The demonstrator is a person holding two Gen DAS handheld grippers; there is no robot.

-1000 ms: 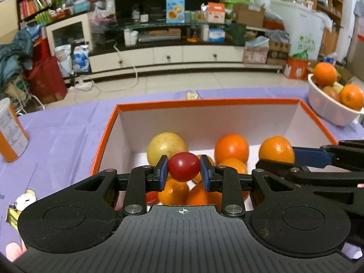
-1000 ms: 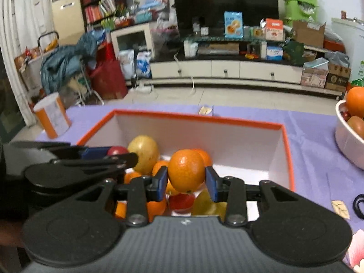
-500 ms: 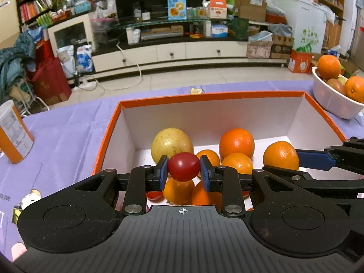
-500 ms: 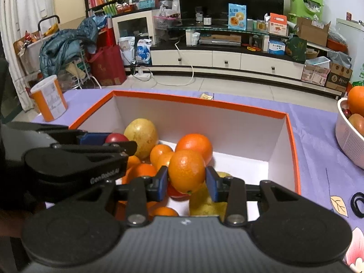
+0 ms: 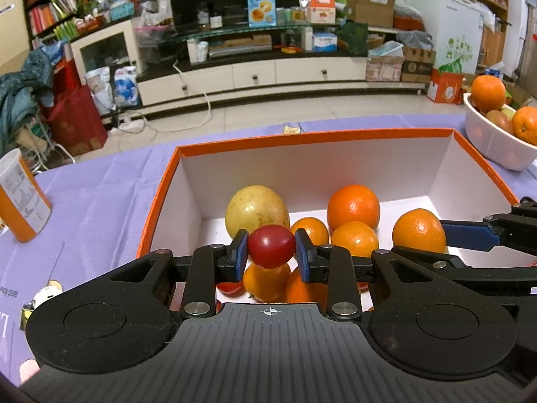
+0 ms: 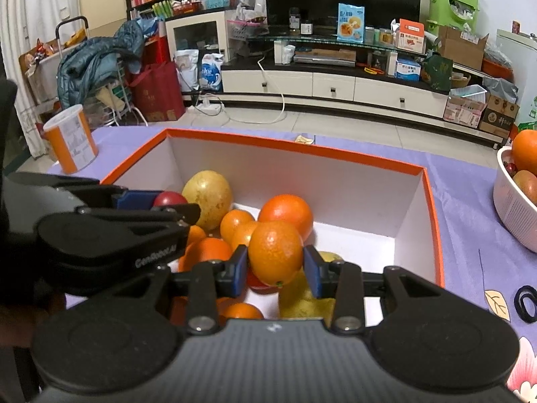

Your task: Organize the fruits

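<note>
Orange-rimmed box [image 5: 161, 198] is sitting below you: left tongs [image 5: 271, 254] are pinching a red tomato [image 5: 271, 247], right tongs [image 6: 276, 266] are clamping an orange [image 6: 275, 252]. Releasing high, you're risking bruising fruit underneath.
</note>
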